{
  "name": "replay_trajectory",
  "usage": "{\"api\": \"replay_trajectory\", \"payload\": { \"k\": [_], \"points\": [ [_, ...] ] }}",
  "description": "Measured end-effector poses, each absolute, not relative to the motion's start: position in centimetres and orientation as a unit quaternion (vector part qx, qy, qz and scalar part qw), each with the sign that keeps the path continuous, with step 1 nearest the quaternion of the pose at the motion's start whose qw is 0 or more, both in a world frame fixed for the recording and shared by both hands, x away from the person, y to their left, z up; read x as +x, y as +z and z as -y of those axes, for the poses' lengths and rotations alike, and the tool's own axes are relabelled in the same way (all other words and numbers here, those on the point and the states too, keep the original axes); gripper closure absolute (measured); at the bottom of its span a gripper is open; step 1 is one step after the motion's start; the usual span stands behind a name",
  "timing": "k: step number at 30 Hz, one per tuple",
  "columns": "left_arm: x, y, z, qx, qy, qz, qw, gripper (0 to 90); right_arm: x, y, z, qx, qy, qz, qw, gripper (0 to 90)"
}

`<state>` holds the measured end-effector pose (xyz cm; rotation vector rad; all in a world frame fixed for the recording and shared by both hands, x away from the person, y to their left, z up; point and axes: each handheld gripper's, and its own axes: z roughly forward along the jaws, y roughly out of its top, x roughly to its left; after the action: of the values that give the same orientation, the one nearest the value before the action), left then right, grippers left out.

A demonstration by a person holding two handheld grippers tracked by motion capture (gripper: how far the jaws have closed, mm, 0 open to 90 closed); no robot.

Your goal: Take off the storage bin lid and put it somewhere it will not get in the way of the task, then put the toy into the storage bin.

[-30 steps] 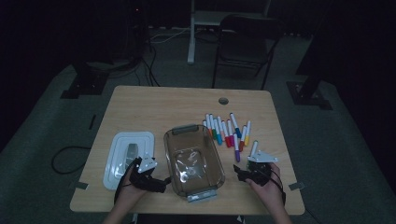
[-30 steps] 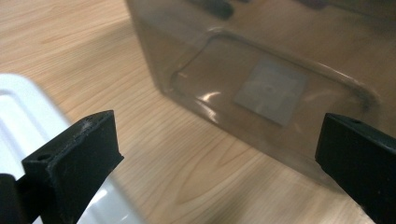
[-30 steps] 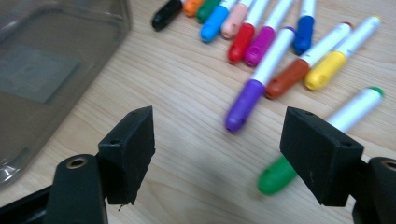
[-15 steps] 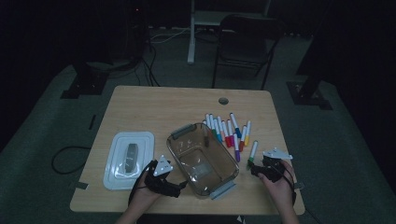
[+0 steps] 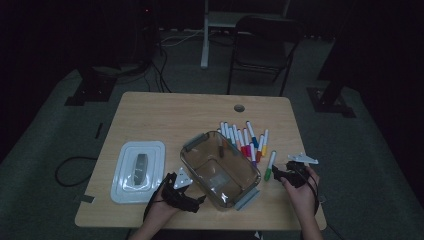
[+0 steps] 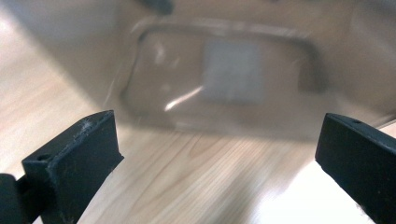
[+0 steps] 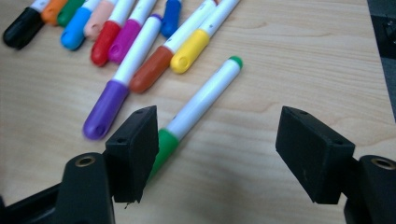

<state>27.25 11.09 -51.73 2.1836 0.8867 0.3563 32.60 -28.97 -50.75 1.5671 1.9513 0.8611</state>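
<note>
I have the right gripper point(image 5: 286, 175) low over the tabletop point(image 5: 165, 112) with its fingers point(image 7: 135, 149) spread wide; they have just been closing a little, yet the pads press on nothing. The thing I am after, as I read it, is the green-capped white marker pen point(image 7: 198, 105), lying alone just this side of the fanned row of coloured marker pens point(image 7: 116, 32). In the right gripper view its green cap end sits right beside and partly behind the left finger, and its long axis runs up and away to the right, slantwise across the gap, so the barrel lies ahead of the opening and not squarely between the pads. My judgement is that the coming move turns on this slant: the fingers need to slide forward and towards the cap side, and turn until the barrel crosses the gap, before they close. The right hand point(image 5: 300, 192) is plainly the nearer one; in the high view the pen lies just beyond its fingers. The left gripper point(image 5: 186, 196) is on the other side of the clear plastic rectangular storage box point(image 5: 220, 167), its fingers point(image 6: 77, 158) wide apart and empty, the box wall close ahead of them. The white box lid point(image 5: 137, 170) lies flat further out on that side.
</note>
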Motion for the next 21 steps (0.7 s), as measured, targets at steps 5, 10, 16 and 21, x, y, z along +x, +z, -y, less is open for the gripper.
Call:
{"api": "replay_trajectory", "payload": {
  "k": [5,10,16,21],
  "points": [
    [27.1,-52.8,-11.4,0.854,0.143,-0.365,0.342,0.4,34.0,-50.9,28.3,0.582,0.312,-0.711,0.241,32.3],
    [27.2,-53.8,-11.4,0.854,0.139,-0.378,0.328,0.4,35.0,-51.7,27.6,0.592,0.297,-0.711,0.237,36.0],
    [27.4,-54.6,-11.2,0.854,0.151,-0.379,0.323,0.4,35.8,-53.0,27.0,0.611,0.286,-0.704,0.224,47.1],
    [27.3,-54.7,-11.2,0.854,0.153,-0.371,0.33,0.4,35.9,-53.3,26.8,0.614,0.281,-0.706,0.215,55.1]
  ]
}}
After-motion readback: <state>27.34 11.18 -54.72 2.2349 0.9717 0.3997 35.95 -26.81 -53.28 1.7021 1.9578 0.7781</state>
